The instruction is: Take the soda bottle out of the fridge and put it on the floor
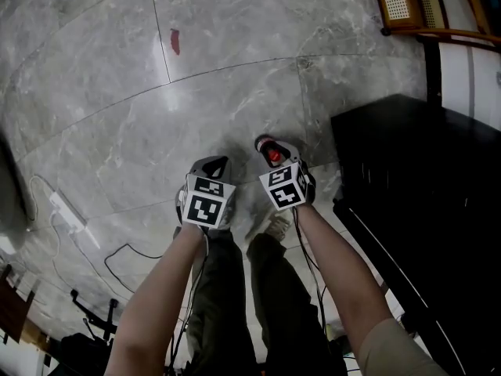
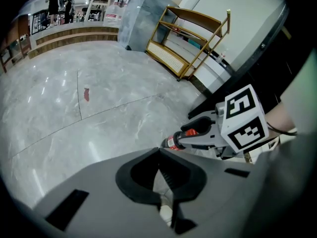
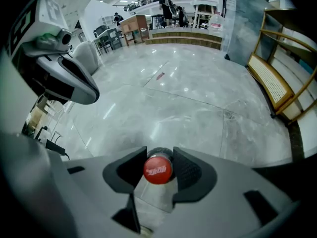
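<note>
- At the far left a power strip (image 1: 66, 210) and its cable lie on the grey stone floor (image 1: 235, 77), well apart from both tools.
- The left hand-held gripper (image 2: 159, 152) has its jaws pressed together at the tips with nothing between them. It hangs just beside the right one and does not touch the bottle.
- The right hand-held gripper (image 3: 158, 157) pinches the soda bottle (image 3: 158, 169) at the neck. The red cap sits between the two pads and faces back at that gripper's camera, and the dark body runs on beyond the tips.
- The bottle's long axis therefore lies along the jaws, with the base leading away from the person and down, apparently slanted rather than plumb. It looks to be in the air, over open floor ahead of the person's shoe (image 1: 275, 225).
- The right hand has the bottle, so the lowering falls to it. The base probably has to swing under the cap so that it lands flat. The left hand is near enough to steady it.
- At the far right a black cabinet (image 1: 407, 171), probably the fridge, stands beside the right arm, and the bottle is outside it.
</note>
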A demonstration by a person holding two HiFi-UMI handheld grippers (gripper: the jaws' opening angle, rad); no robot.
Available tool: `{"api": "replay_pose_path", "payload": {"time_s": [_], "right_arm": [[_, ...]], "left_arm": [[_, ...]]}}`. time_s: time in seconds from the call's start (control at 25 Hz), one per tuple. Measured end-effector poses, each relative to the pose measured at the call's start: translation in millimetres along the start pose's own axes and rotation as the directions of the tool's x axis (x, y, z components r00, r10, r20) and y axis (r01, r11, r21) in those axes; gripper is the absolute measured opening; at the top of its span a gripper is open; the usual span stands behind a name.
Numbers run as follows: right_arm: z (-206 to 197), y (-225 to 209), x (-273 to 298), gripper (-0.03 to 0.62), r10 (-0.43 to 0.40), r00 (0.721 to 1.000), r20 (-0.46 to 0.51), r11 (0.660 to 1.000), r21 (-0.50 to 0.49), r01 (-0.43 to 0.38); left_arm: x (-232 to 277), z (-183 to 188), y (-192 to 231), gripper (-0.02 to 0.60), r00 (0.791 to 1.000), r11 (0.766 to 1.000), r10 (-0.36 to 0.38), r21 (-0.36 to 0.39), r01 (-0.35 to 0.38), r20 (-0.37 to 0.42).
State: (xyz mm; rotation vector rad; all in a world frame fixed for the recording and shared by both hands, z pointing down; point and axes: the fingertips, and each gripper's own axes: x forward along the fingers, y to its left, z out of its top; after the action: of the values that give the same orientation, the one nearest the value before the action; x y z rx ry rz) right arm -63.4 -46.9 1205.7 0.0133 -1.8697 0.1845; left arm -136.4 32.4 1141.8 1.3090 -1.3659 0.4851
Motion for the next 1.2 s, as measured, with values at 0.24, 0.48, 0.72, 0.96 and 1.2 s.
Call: {"api": "replay_pose_path", "payload": {"time_s": [0.24,0.48,0.72,0.96,1.2], "right_arm": [[-13.2,1.8,-2.3,0.169,0.019,1.0,0.003,0.997,0.075,-0.019],[-17.8,5.0,-18.3,0.184,0.046,0.999,-0.03,0.994,0.105,-0.043],[4.7,5.3,-70.0,0.161,0.037,0.997,0.07,0.982,0.18,-0.049],[51.3,2.1,-155.2,0.149,0.013,0.975,0.223,0.954,0.29,-0.079],[111.4,2.1,-264.1,0.15,0.006,0.91,0.415,0.971,0.216,-0.105]], "left_arm": [[0.3,6.5,-12.3,0.006,1.0,0.999,-0.023,0.043,0.023,-0.01],[-8.2,12.5,-18.0,0.006,1.0,0.999,-0.028,0.041,0.028,-0.015],[-40.5,28.9,-24.8,0.006,1.0,0.999,-0.016,0.045,0.017,-0.009],[-93.5,67.8,-41.4,0.006,0.999,0.998,-0.011,0.065,0.007,0.054],[-158.2,113.7,-73.2,0.006,0.991,0.995,-0.011,0.095,-0.002,0.136]]}}
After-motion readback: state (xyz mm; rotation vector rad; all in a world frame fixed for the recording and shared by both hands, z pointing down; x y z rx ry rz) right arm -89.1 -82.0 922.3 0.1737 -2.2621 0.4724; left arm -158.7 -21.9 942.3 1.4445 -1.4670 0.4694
